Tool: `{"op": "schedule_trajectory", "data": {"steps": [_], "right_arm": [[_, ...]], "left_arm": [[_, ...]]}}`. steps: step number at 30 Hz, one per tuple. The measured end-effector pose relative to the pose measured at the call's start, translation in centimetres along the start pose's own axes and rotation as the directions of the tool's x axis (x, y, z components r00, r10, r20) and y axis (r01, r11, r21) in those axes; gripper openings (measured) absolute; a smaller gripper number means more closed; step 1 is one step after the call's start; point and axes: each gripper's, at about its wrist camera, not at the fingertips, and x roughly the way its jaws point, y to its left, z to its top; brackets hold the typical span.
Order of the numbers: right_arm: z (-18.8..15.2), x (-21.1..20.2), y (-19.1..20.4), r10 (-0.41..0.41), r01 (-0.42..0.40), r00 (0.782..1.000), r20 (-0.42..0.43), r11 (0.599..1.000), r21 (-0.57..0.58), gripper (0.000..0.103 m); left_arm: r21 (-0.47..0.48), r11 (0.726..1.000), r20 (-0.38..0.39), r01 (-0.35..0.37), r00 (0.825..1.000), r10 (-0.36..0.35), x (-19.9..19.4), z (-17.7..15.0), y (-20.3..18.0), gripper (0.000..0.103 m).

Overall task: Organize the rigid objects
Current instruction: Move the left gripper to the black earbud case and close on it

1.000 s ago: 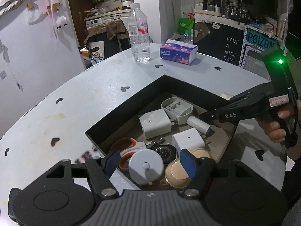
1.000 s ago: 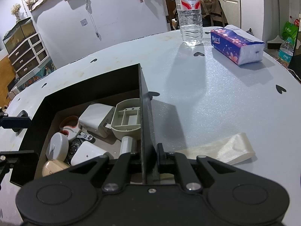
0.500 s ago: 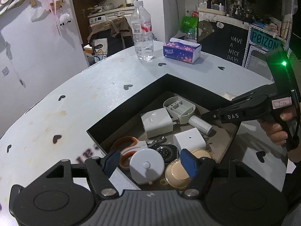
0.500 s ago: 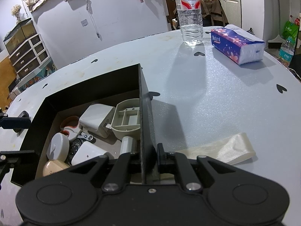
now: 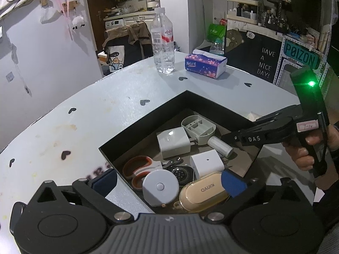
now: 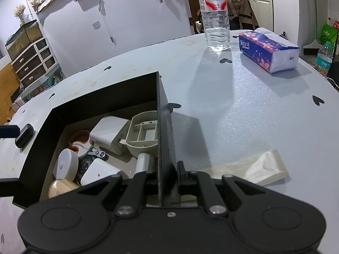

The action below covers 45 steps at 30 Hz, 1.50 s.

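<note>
A black open box [image 5: 148, 122] on the white table holds several items: a white round tape measure [image 5: 160, 187], a beige case [image 5: 204, 191], orange-handled scissors [image 5: 137, 169], a black watch [image 5: 180, 172], a white cube [image 5: 206, 164], a white charger [image 5: 172, 141], a grey plastic holder [image 5: 199, 127] and a white cylinder [image 5: 220, 147]. My left gripper [image 5: 168, 183] hovers over the box's near corner, its jaws opening wide. The tape measure and case lie below, untouched by the pads. My right gripper [image 6: 165, 169] is shut on the box's right wall [image 6: 164, 137].
A water bottle [image 6: 215, 14] and a purple tissue pack [image 6: 269, 50] stand at the table's far side. A cream strip of fabric [image 6: 254, 167] lies right of the box. A person's hand [image 5: 305, 154] holds the right gripper's handle. The table's curved edge runs left.
The left jaws have sprung much wider apart, and the beige case now lies flat with its lettering up. The right gripper and the box have not moved.
</note>
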Motion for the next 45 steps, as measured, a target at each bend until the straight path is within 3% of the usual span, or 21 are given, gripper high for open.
{"op": "schedule_trajectory", "data": {"steps": [6,11,13,17,21,25,32,39,41,45], "right_arm": [[0.0,0.0,0.0,0.001,-0.001,1.000,0.001,1.000,0.002,0.010],[0.0,0.0,0.0,0.001,-0.001,1.000,0.001,1.000,0.002,0.010],[0.0,0.0,-0.1,0.001,-0.001,1.000,0.001,1.000,0.003,0.010],[0.0,0.0,0.0,0.001,-0.001,1.000,0.002,1.000,0.003,0.010],[0.0,0.0,-0.1,0.001,-0.001,1.000,0.004,1.000,0.007,0.010],[-0.1,0.0,0.0,0.002,-0.002,1.000,0.007,1.000,0.009,0.010],[-0.1,-0.1,0.0,0.002,-0.002,1.000,0.010,1.000,0.008,0.010],[-0.1,-0.1,-0.1,0.006,-0.006,1.000,0.012,1.000,0.012,0.010],[-0.1,-0.1,-0.1,0.006,-0.006,1.000,0.012,1.000,0.012,0.010],[-0.1,-0.1,-0.1,0.006,-0.006,1.000,0.012,1.000,0.013,0.011]], "left_arm": [[-0.043,0.999,0.033,-0.030,0.999,0.031,-1.0,-0.3,1.1,0.103],[-0.134,0.987,0.053,-0.093,0.993,0.101,-1.8,-1.0,3.5,0.103],[-0.189,0.973,0.057,-0.131,0.988,0.144,-2.1,-1.4,4.9,0.103],[-0.338,0.917,0.049,-0.211,0.969,0.241,-3.0,-2.7,8.1,0.103],[-0.462,0.836,0.019,-0.297,0.939,0.344,-3.3,-4.3,10.8,0.103],[-0.578,0.728,-0.054,-0.370,0.907,0.418,-2.8,-6.1,13.3,0.103],[-0.776,0.448,-0.178,-0.445,0.835,0.521,-1.1,-8.9,17.1,0.103],[-0.807,0.286,-0.272,-0.516,0.756,0.595,2.1,-8.4,19.2,0.102],[-0.817,0.250,-0.289,-0.520,0.743,0.603,2.7,-8.6,19.8,0.100],[-0.798,0.219,-0.308,-0.561,0.693,0.651,3.7,-8.4,20.5,0.088]]}}
